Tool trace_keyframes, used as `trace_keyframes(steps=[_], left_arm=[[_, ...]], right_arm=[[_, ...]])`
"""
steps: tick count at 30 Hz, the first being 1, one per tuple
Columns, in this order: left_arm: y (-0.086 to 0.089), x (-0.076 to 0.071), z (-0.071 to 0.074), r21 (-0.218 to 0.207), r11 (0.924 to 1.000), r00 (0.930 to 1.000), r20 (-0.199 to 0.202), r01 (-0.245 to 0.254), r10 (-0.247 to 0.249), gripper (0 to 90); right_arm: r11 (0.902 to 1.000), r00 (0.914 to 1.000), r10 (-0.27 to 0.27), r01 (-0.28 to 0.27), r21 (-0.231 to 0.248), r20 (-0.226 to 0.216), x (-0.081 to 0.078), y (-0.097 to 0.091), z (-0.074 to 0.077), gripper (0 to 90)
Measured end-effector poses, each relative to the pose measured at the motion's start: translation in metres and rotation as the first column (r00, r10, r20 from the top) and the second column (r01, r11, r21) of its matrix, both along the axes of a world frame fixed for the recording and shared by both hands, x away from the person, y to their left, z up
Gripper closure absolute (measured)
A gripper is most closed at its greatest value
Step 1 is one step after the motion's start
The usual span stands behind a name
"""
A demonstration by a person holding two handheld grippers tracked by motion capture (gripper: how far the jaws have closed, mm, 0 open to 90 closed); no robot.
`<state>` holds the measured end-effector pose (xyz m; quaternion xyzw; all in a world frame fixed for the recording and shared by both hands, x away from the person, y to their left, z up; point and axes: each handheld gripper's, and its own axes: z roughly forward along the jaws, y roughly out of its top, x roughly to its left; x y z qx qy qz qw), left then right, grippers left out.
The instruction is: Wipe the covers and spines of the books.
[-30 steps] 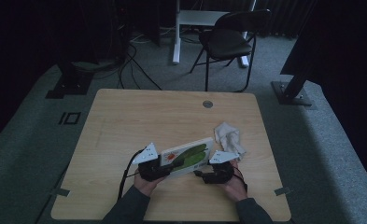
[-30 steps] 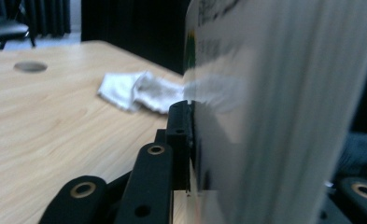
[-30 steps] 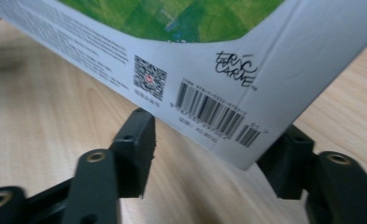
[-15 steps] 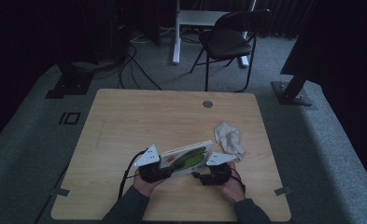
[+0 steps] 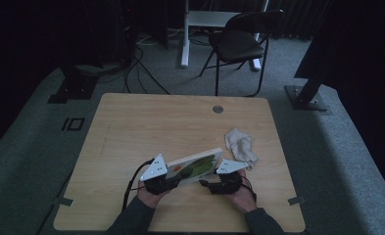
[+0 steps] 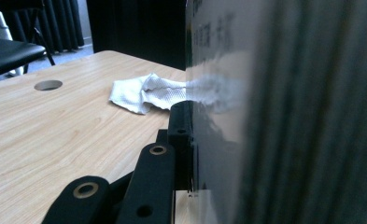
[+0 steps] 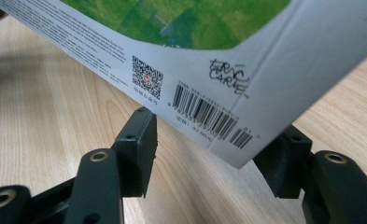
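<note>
My left tool (image 5: pixel 156 182) clamps the book (image 5: pixel 196 166); right tool (image 5: pixel 225 182) stands open around its corner. I'd close squarely before lifting.

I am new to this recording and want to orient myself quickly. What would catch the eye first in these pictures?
First the eye meets the white-and-green book, held above the near part of the wooden table between two hand-held tools. The left tool is clamped on the book's left end, while the right tool has its jaws standing apart around the barcode corner. Beyond the book's right end lies a crumpled white cloth.
</note>
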<state>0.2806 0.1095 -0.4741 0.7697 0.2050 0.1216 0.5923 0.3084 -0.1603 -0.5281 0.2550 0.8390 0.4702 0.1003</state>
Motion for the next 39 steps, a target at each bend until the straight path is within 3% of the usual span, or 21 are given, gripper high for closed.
trace_keyframes(steps=[9,16,19,26,30,32,37,39], left_arm=[[0.011,0.0,0.001,0.029,0.9977,0.998,0.015,-0.061,0.061,78.3],[0.017,0.0,0.003,0.043,0.9945,0.9952,0.026,-0.095,0.094,78.3],[0.018,0.001,0.003,0.045,0.9936,0.9944,0.026,-0.104,0.103,78.3],[0.022,0.003,-0.001,0.059,0.9897,0.9913,0.027,-0.13,0.129,78.3],[0.023,0.005,-0.004,0.081,0.9861,0.9892,0.031,-0.145,0.143,78.3],[0.023,0.005,-0.005,0.086,0.9852,0.9888,0.032,-0.148,0.146,78.3],[0.025,0.006,-0.006,0.097,0.9838,0.9884,0.033,-0.151,0.148,78.2],[0.025,0.006,-0.006,0.103,0.9833,0.9886,0.032,-0.15,0.147,78.2]], right_arm=[[0.9991,0.9997,-0.024,0.024,0.036,-0.01,0.003,-0.007,0.004,40.7],[0.9942,0.9968,-0.08,0.08,0.071,-0.002,0.008,-0.023,0.016,29.3],[0.9894,0.9912,-0.132,0.131,0.063,0.012,0.013,-0.033,0.022,30.2],[0.9569,0.9558,-0.29,0.288,0.041,0.051,0.024,-0.059,0.029,40.1],[0.9304,0.9275,-0.367,0.366,0.023,0.073,0.032,-0.069,0.029,44.5],[0.9201,0.9176,-0.392,0.39,0.032,0.067,0.037,-0.073,0.028,46.5],[0.8876,0.8847,-0.457,0.46,-0.015,0.091,0.048,-0.078,0.023,45.0],[0.8683,0.8665,-0.489,0.495,-0.037,0.098,0.054,-0.08,0.021,43.9]])
